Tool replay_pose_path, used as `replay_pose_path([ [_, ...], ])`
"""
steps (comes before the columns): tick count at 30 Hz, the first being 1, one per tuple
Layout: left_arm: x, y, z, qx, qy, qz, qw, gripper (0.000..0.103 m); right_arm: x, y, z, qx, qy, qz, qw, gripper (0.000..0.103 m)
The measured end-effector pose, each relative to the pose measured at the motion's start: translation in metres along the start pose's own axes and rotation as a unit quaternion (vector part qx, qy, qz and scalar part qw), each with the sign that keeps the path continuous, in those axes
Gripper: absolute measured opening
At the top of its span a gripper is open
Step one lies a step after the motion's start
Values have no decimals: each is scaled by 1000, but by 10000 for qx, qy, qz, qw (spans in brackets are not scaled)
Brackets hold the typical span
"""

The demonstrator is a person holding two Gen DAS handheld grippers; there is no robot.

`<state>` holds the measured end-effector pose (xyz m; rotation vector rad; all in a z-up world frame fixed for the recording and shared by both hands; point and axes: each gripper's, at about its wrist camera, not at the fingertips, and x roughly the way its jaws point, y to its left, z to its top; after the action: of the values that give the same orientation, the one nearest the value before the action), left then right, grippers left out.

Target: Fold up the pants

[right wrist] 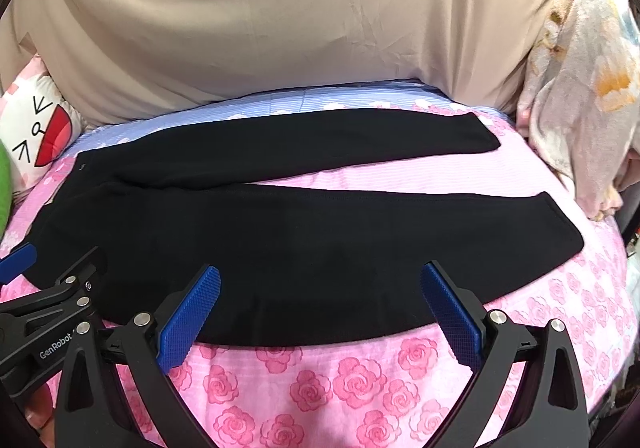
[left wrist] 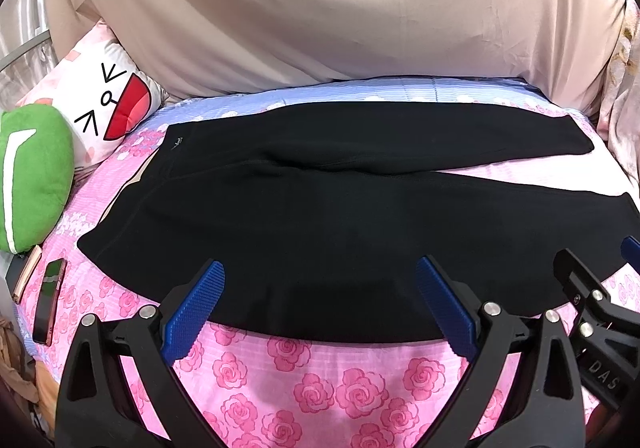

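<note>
Black pants (left wrist: 320, 207) lie spread flat on a pink rose-print bed cover (left wrist: 320, 380), waist at the left, both legs running right and splayed apart. They also show in the right wrist view (right wrist: 280, 232). My left gripper (left wrist: 320, 272) is open and empty, hovering over the near edge of the pants by the waist and seat. My right gripper (right wrist: 320, 276) is open and empty, over the near leg's front edge. Each gripper shows at the side of the other's view, the right gripper (left wrist: 600, 288) and the left gripper (right wrist: 48, 288).
A green plush (left wrist: 32, 175) and a white cartoon-face pillow (left wrist: 108, 103) sit at the left. A phone (left wrist: 50, 300) and a thin case (left wrist: 26, 274) lie by the left bed edge. A beige cloth (left wrist: 320, 7) hangs behind. A floral blanket (right wrist: 580, 107) is heaped at the right.
</note>
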<state>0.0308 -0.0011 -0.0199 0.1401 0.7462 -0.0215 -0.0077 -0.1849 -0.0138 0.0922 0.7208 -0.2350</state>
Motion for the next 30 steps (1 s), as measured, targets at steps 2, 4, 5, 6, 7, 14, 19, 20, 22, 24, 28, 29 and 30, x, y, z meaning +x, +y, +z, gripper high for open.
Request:
replay_pose_path([
  [2,4,2,2,-1,3,10,10000,95,8,-12,3,24,27,242,9997,98],
  [4,8,6,4,-47,-15,37,10000,95,21,-37,10,145,78,505,9986,98],
  [5,10,8,5,-66,-18,50,10000,95,27,-51,16,244,88,526,9983,98],
  [6,14,11,8,-95,-18,67,9999,95,33,-64,22,343,77,507,9981,98],
  [7,17,13,10,-119,-22,76,9999,95,42,-88,33,511,10,435,9977,98],
  [14,44,50,36,-479,-74,220,9986,96,131,-209,129,519,131,-26,9986,98],
  [19,76,110,75,-1035,59,396,9938,96,208,-262,185,480,417,-239,9977,91],
  [20,84,125,85,-1143,78,515,9921,96,223,-268,192,472,509,-273,9972,90],
  [22,98,151,104,-1300,19,660,9893,96,251,-280,204,540,646,-462,9954,88],
  [24,116,174,126,-1367,-9,892,9866,96,268,-286,210,671,698,-289,9949,88],
  [28,148,204,160,-1302,-166,1412,9812,96,304,-289,213,761,976,-250,9920,88],
  [29,161,213,169,-1275,-226,1551,9794,96,310,-288,213,721,1007,-286,9919,86],
  [30,174,222,176,-1279,-208,1665,9775,96,314,-287,213,675,1006,-326,9921,79],
])
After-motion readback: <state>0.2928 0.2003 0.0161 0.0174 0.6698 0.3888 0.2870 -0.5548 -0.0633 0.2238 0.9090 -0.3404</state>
